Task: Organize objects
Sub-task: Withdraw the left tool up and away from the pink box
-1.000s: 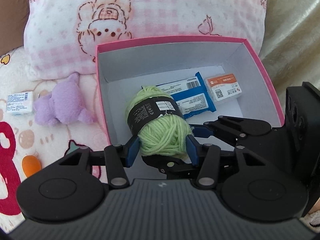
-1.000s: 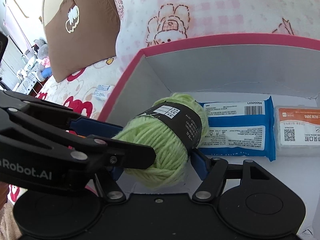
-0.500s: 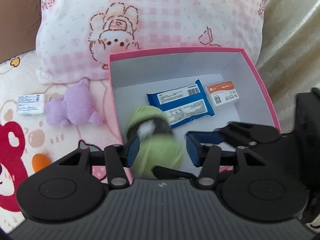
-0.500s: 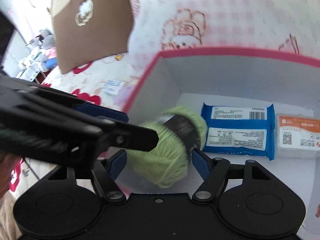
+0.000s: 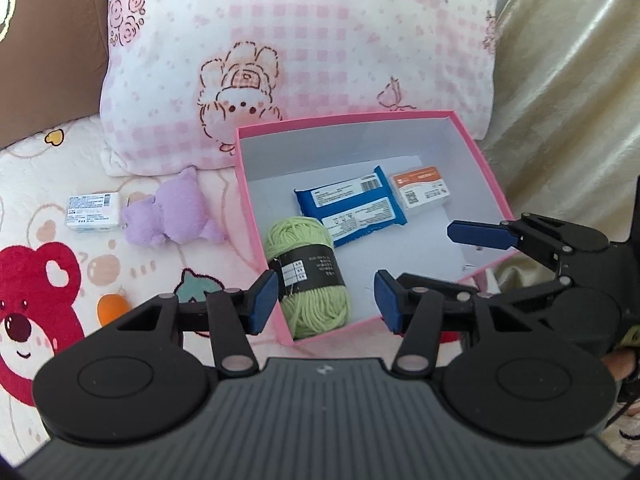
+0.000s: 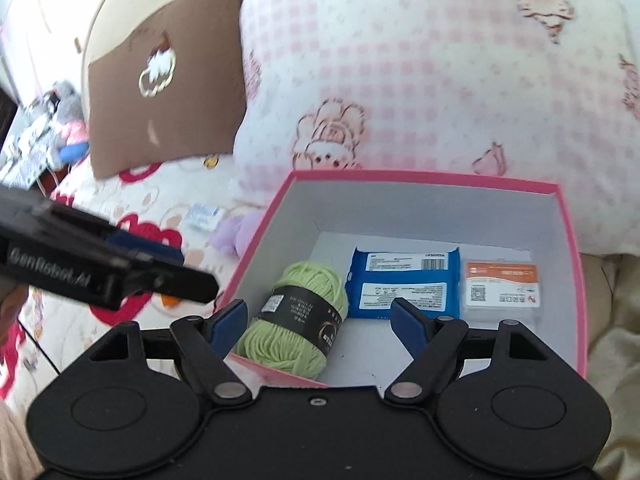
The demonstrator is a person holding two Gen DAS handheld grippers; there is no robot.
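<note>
A green yarn ball [image 5: 308,276] with a black label lies in the near-left corner of the pink box [image 5: 486,168], free of both grippers. Beside it lie a blue packet [image 5: 352,210] and a small orange-and-white carton [image 5: 420,188]. My left gripper [image 5: 325,300] hovers open above the box's near edge, its pads clear of the yarn. My right gripper [image 6: 320,320] also stands open above the yarn ball [image 6: 296,320], not touching it. In the left wrist view the right gripper [image 5: 452,258] shows over the box's near-right corner.
A purple plush toy [image 5: 172,216] and a small white carton [image 5: 94,212] lie on the cartoon-print blanket left of the box. A pink checked pillow [image 5: 300,40] stands behind the box, a brown cushion [image 6: 160,92] to its left, and beige cloth [image 5: 560,100] on the right.
Both grippers held the yarn ball between them over the box. They let it go, it dropped into the near-left corner, and both grippers rose and drew back.
</note>
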